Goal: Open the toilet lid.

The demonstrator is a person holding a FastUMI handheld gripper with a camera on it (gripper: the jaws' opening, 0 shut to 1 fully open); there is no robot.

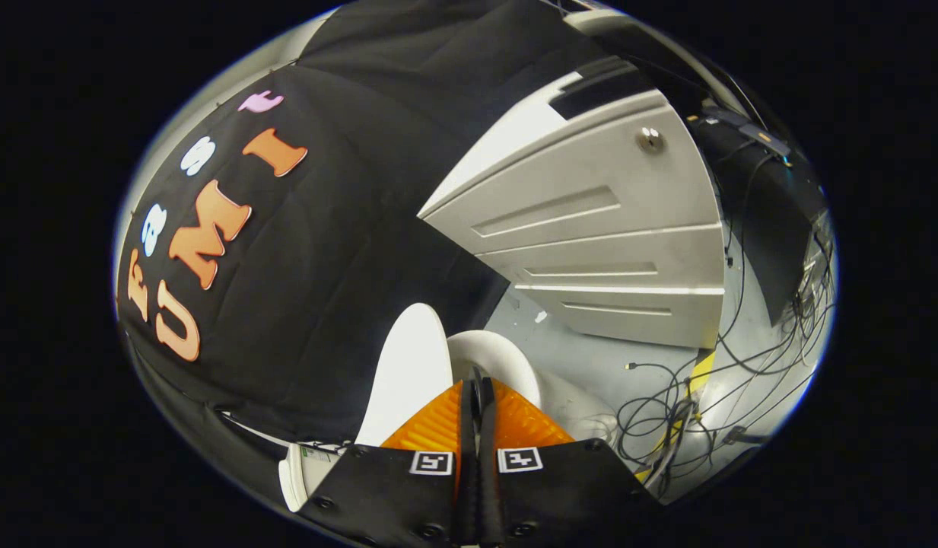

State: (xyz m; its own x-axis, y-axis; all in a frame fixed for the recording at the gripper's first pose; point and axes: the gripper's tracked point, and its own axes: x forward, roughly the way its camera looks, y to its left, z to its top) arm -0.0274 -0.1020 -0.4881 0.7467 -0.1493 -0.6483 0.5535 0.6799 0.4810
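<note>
Gripper (478, 380), bottom centre: fingers pressed together, nothing between them. Toilet lid (408, 365), smooth white oval, raised on edge just left of the fingertips, against the black cloth wall. Curved white toilet seat (499, 354) directly ahead. Grey drawer cabinet (605, 236), upper right; tangled black cables (666, 411) on pale floor (590, 358), lower right.

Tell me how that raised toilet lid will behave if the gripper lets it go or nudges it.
The toilet lid looks like one rigid, smooth panel, so it should swing, not bend. It stands raised beside the seat, so a forward nudge might drop it. Its glossy face may be slippery for the gripper, whose fingers are closed together just ahead of it.
</note>
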